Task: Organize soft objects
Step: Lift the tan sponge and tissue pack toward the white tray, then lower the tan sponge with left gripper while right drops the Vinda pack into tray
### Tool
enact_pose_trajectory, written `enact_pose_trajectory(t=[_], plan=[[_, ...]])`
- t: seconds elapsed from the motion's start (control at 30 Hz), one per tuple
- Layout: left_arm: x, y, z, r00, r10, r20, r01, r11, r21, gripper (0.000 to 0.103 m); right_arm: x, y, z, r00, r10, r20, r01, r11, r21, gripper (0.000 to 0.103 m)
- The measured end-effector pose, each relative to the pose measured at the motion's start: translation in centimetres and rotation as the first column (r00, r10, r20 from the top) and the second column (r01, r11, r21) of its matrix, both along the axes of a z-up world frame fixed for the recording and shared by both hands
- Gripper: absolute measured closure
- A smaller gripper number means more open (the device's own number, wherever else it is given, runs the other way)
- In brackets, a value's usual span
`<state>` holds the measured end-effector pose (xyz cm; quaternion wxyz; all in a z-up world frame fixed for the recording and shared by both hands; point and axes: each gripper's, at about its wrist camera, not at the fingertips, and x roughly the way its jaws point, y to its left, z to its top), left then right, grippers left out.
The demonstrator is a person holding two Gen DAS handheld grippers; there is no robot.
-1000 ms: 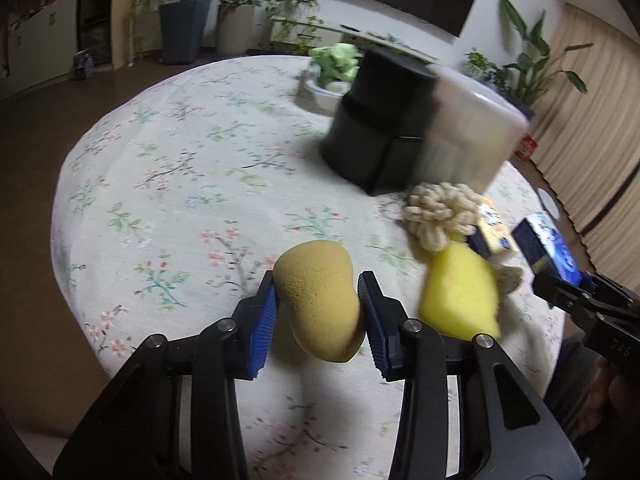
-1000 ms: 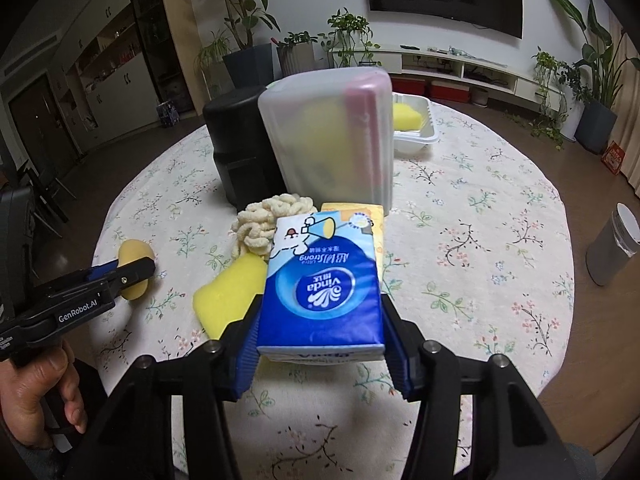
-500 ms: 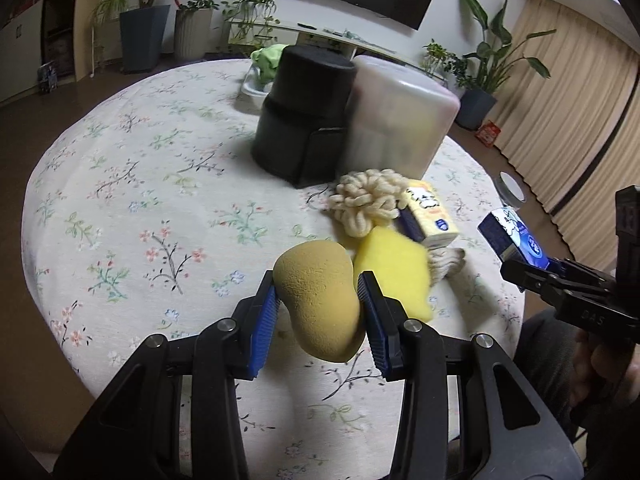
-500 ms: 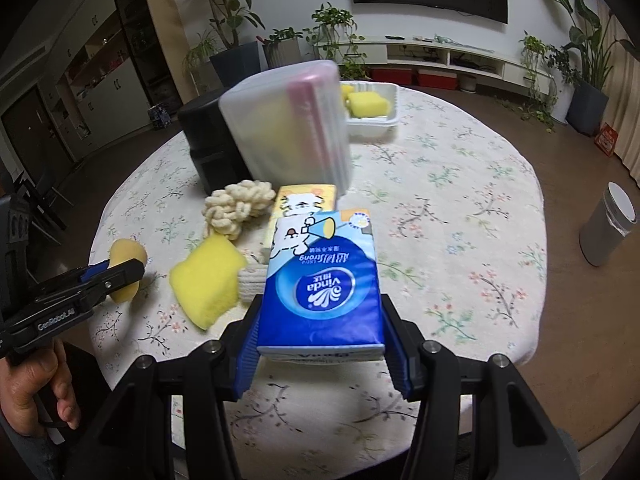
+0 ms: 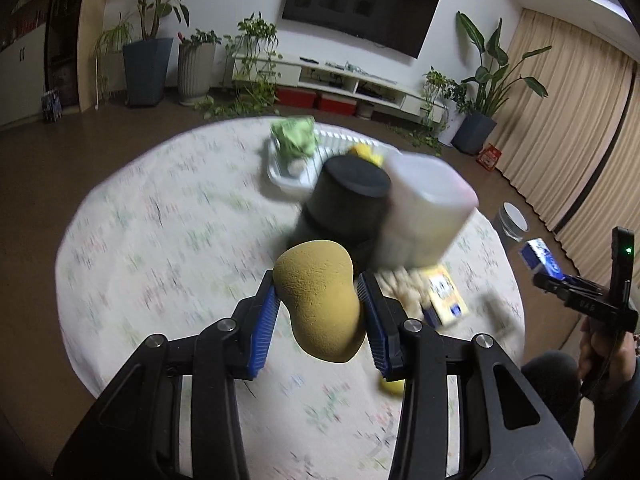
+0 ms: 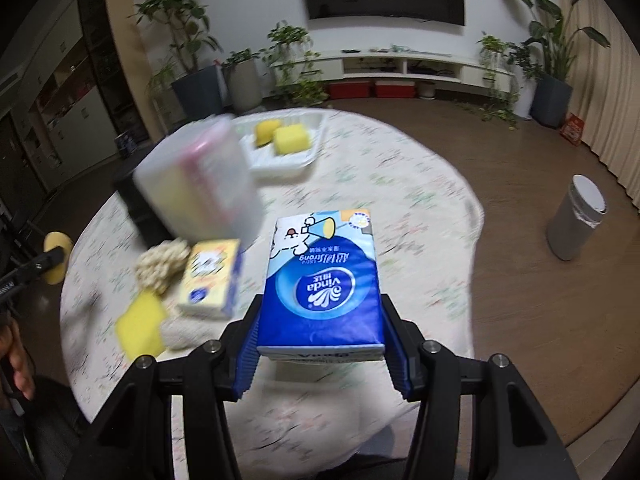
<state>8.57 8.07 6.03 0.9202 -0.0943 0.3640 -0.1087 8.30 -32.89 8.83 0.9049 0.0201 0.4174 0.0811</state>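
Observation:
My left gripper [image 5: 318, 312] is shut on a tan egg-shaped sponge [image 5: 320, 300] and holds it above the near side of the round table [image 5: 160, 240]. My right gripper [image 6: 322, 344] is shut on a blue Vinda tissue pack [image 6: 324, 284], held above the table's near edge; it also shows in the left wrist view [image 5: 542, 260]. On the table lie a yellow tissue pack [image 6: 210, 278], a cream knobbly sponge [image 6: 160, 266], a flat yellow sponge [image 6: 140, 326] and a pale cloth [image 6: 178, 332]. A white tray [image 6: 280, 162] at the far side holds yellow sponges [image 6: 290, 138] and a green soft thing [image 5: 294, 140].
A black container [image 5: 344, 208] and a frosted plastic box [image 5: 424, 216] stand mid-table. A grey bin [image 6: 576, 224] stands on the floor to the right. Potted plants and a TV bench line the far wall.
Both grippers have risen and pulled back from the table, each still holding its object. The table items now look smaller and lower; the view is motion-blurred.

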Motion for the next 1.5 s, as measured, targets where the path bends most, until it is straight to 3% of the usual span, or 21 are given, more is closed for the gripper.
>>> enact_pose_trajectory(t=[0.23, 0.43, 0.63, 0.9, 1.0, 1.2, 1.5], plan=[[6.4, 1.8, 3.2, 0.998, -0.041, 0.041, 0.039, 0.998, 0.057, 0.065, 4.9, -2.7, 2.5, 0.998, -0.031, 0.055, 0.033, 0.998, -0.044, 0.047], [12.0, 1.3, 5.0, 0.993, -0.109, 0.053, 0.103, 0.989, 0.102, 0.065, 10.8, -2.2, 4.2, 0.997, 0.004, 0.080, 0.001, 0.998, -0.069, 0.047], [17.5, -0.7, 4.9, 0.977, -0.208, 0.040, 0.199, 0.966, 0.167, 0.065, 17.3, -0.1, 5.4, 0.994, 0.079, 0.079, -0.074, 0.995, -0.072, 0.047], [25.2, -3.6, 3.8, 0.934, -0.358, -0.009, 0.352, 0.914, 0.203, 0.065, 24.4, 4.0, 3.4, 0.968, 0.249, 0.016, -0.248, 0.968, -0.030, 0.047], [27.5, -5.6, 2.4, 0.902, -0.430, -0.046, 0.428, 0.873, 0.232, 0.065, 26.4, 5.8, 2.2, 0.946, 0.324, -0.009, -0.324, 0.946, -0.019, 0.047], [30.4, -7.1, -0.4, 0.869, -0.486, -0.093, 0.494, 0.847, 0.197, 0.065, 29.3, 9.4, 0.0, 0.888, 0.458, -0.046, -0.460, 0.886, -0.053, 0.047], [31.1, -8.7, -3.8, 0.798, -0.584, -0.150, 0.603, 0.777, 0.182, 0.065, 30.4, 12.0, -1.7, 0.802, 0.594, -0.063, -0.597, 0.801, -0.050, 0.047]])
